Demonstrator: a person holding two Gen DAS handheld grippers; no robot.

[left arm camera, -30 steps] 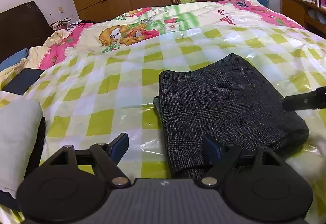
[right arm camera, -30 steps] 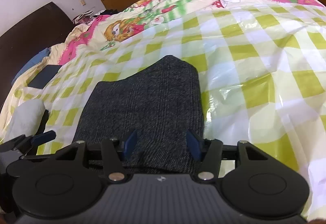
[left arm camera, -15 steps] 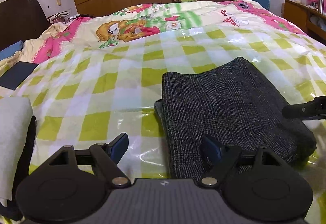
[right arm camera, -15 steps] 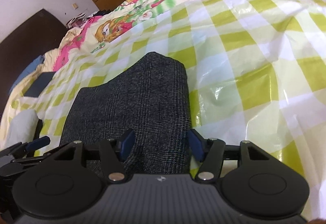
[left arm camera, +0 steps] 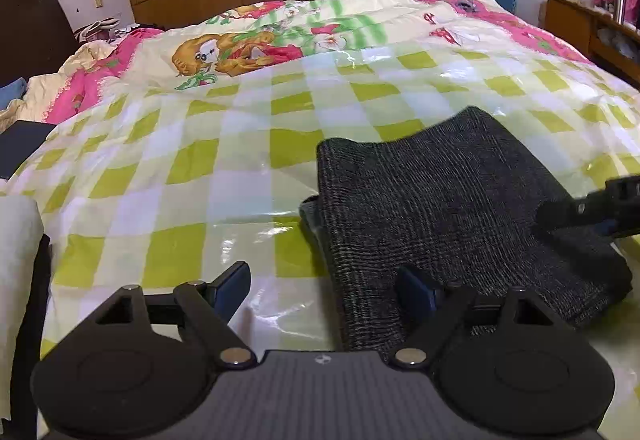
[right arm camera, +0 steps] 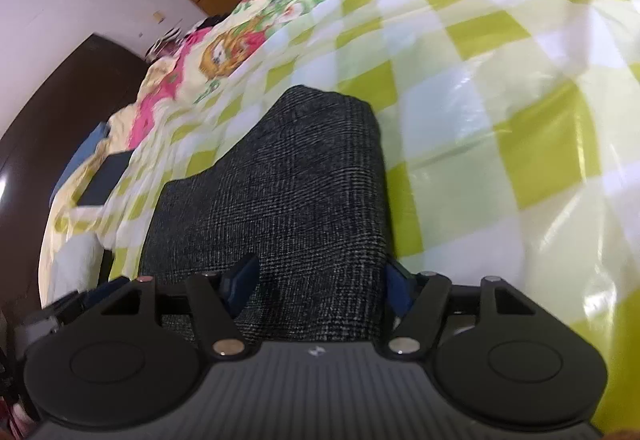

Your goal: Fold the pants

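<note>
Dark grey checked pants (left arm camera: 452, 200) lie folded into a thick rectangle on the green-and-white checked sheet (left arm camera: 192, 168). My left gripper (left arm camera: 324, 286) is open wide at the fold's near left corner, its right finger over the cloth and its left finger over bare sheet. My right gripper (right arm camera: 320, 280) hangs low over the near right end of the pants (right arm camera: 288, 180). Its jaws are opening; the cloth lies between and under them, with the right finger at the fold's right edge. That right gripper (left arm camera: 588, 208) also pokes in at the right edge of the left wrist view.
A cartoon-print quilt (left arm camera: 280, 40) covers the far half of the bed. A dark headboard (left arm camera: 32, 28) and a flat dark object (left arm camera: 20, 152) are at the left, and a white cloth (left arm camera: 16, 264) at the near left. A wooden desk (left arm camera: 588, 28) stands at the right.
My right gripper has sunk closer to the pants, tilted, and its jaws have spread wider. The left gripper has crept a little nearer the fold and stays wide.
</note>
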